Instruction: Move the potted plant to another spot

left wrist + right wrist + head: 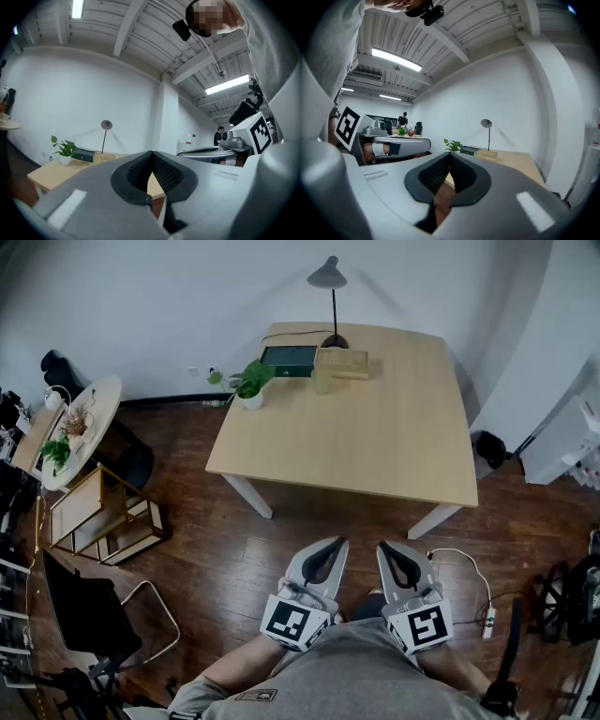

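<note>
The potted plant [249, 385], green leaves in a small white pot, stands at the far left corner of the light wooden table [375, 437]. It shows small and far off in the left gripper view [64, 151] and in the right gripper view [453, 145]. Both grippers are held close to the person's body, over the wooden floor in front of the table and well short of the plant. My left gripper [334, 543] is shut with nothing in it, tips together [151, 153]. My right gripper [386, 547] is beside it, also shut and empty [450, 154].
On the table's far edge stand a black desk lamp [328, 282], a dark green box [289, 358] and a wooden box [341, 363]. At left are a round side table [103, 395] with small plants, a wooden shelf [103, 517] and a black chair [89, 615]. A power strip [488, 621] lies on the floor at right.
</note>
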Available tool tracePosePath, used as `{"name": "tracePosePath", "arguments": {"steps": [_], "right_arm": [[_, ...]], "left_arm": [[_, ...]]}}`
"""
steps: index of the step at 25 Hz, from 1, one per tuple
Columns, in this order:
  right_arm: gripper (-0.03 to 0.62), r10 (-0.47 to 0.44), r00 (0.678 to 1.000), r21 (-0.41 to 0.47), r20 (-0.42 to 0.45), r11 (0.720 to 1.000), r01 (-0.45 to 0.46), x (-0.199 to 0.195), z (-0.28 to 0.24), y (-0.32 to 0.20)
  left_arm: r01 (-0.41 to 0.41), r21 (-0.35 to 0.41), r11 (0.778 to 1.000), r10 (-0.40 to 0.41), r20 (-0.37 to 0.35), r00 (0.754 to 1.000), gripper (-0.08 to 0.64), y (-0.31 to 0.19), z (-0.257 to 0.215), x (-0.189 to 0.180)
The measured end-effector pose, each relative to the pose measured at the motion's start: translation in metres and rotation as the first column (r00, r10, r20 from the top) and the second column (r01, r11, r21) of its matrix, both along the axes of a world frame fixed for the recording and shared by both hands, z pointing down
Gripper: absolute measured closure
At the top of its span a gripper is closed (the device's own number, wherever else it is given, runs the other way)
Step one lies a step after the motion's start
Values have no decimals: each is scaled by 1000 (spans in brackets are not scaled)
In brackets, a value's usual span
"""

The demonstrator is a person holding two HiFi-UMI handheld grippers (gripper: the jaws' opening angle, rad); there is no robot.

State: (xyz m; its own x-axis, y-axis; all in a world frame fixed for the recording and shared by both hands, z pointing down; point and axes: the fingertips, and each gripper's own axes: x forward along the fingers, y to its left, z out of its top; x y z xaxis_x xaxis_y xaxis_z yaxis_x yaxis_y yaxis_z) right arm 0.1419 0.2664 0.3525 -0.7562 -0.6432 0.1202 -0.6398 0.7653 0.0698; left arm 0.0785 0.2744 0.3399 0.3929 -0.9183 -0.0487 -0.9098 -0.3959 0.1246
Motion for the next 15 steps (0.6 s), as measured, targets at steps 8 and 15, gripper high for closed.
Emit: {"name": "tracePosePath", "arguments": {"steps": [8, 15], "right_arm": [[586, -23, 1000, -11, 9, 1000, 23, -21, 10, -56], [586, -99, 994, -13, 35, 995, 100, -60, 4, -149]], "left_arm": [[19, -12, 1000, -19, 2, 1000, 557, -52, 9, -18], [95, -25, 995, -95, 17, 995, 557, -144, 4, -55]]}}
